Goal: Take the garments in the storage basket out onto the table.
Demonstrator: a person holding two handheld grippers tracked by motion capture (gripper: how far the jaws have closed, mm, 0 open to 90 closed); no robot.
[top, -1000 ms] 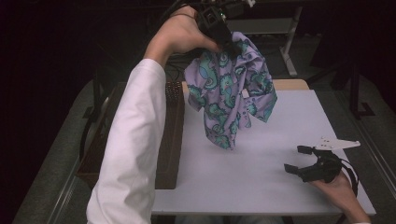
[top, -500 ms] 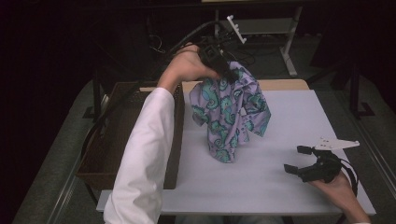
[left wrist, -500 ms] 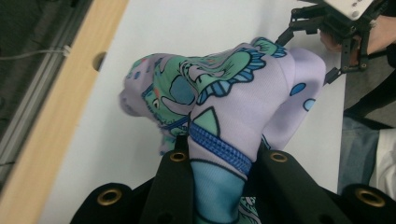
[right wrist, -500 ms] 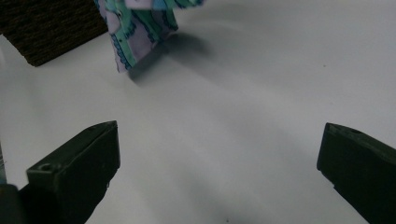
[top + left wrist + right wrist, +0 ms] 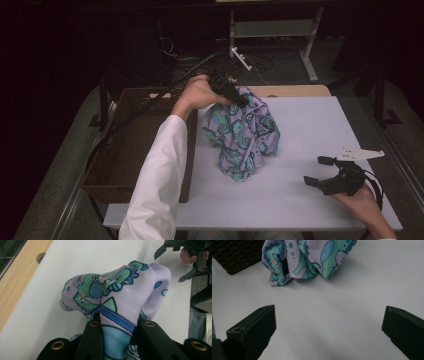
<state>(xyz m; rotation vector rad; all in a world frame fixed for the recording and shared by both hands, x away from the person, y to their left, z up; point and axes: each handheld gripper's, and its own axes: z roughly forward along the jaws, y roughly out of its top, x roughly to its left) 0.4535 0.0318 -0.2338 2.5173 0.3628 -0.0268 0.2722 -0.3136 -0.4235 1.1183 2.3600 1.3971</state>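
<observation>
High view: left gripper [image 5: 235, 95] clamped on patterned garment [image 5: 245, 132], right gripper [image 5: 320, 172] wide open, empty — cloth could land bunched — hem already crumpling on table [image 5: 310, 125].

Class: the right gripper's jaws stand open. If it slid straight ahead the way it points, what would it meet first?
Probably the garment. The right gripper looks across bare table at its crumpled lower folds, with nothing between them, though the depth is hard to judge.

At the bottom of the frame the left claw [image 5: 117, 340] pinches a fold of lilac patterned cloth [image 5: 115, 295], which bunches over the white surface [image 5: 75, 257]. The right claw [image 5: 185, 255] sits at upper right, a hand behind it.
</observation>
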